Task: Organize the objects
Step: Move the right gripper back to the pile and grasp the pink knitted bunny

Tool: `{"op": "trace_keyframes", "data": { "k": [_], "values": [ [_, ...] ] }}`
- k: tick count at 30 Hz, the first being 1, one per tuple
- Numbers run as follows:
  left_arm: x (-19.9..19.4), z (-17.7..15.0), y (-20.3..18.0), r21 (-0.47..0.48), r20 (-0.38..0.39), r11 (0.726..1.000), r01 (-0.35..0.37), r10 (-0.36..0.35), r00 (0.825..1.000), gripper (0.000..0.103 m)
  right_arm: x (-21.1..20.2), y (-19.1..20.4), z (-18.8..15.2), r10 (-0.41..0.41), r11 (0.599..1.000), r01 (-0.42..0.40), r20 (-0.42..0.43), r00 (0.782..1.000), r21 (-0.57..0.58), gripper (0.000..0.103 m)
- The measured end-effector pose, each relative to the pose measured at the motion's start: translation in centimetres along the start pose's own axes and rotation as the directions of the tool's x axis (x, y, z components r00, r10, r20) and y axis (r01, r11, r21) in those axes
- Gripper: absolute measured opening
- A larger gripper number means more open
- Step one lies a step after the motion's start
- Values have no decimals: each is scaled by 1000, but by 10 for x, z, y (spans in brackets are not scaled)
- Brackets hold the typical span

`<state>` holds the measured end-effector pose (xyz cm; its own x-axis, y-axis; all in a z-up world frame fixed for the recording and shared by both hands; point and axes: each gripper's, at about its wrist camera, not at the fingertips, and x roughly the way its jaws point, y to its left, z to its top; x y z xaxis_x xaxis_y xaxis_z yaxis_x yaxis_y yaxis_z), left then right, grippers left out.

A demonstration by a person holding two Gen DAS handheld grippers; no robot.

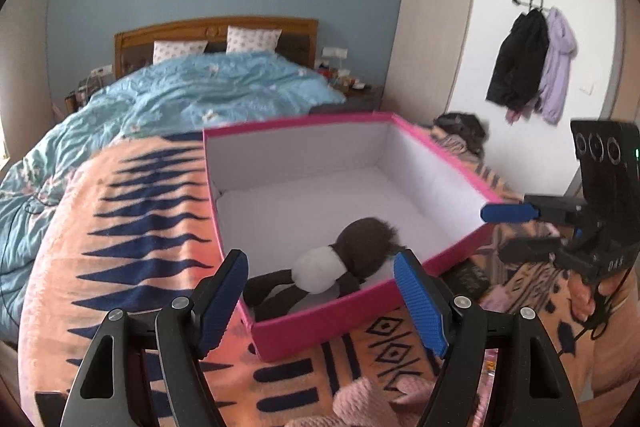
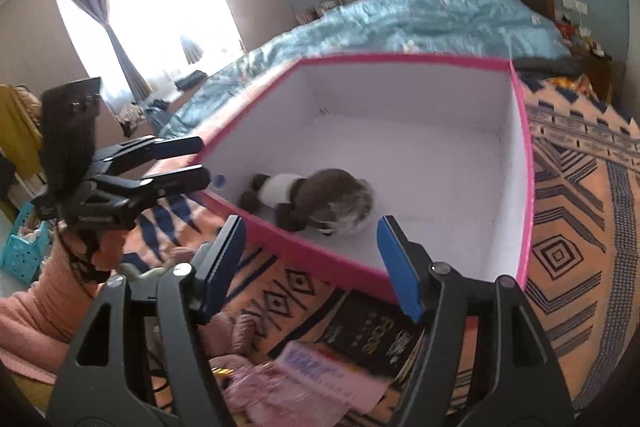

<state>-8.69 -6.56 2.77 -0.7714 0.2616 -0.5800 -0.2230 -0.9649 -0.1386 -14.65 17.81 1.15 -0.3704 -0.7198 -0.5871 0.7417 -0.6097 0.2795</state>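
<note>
A brown plush toy (image 2: 320, 197) lies inside the pink box (image 2: 526, 163) on the bed, beyond the open right gripper (image 2: 310, 263).

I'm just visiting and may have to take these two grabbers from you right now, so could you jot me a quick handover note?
Left gripper: open, holding nothing, hovering at the near corner of the pink box.
Right gripper: open, empty, at the box's edge.
Done: the plush toy lies inside the box, otherwise bare.
Left: the black book, the pink booklet and the pink knitted cloth lie on the patterned blanket beside the box, probably next to go in.
</note>
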Motion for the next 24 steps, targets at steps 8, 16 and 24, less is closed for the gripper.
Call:
{"op": "trace_keyframes", "data": {
  "k": [8, 16, 24],
  "values": [
    [-42, -22, -27, 37, 41, 997, 69, -70, 997, 81, -20, 50, -40, 50, 992, -51, -11, 999, -117, 69],
    [-39, -67, -50, 80, -26, 993, 88, -87, 996, 81, -15, 69, -90, 94, 986, -107, -100, 990, -126, 59],
    [-36, -85, -45, 18, -64, 993, 113, -111, 992, 81, 6, 74, -127, -1, 992, -25, -207, 978, -121, 58]
  ]
}}
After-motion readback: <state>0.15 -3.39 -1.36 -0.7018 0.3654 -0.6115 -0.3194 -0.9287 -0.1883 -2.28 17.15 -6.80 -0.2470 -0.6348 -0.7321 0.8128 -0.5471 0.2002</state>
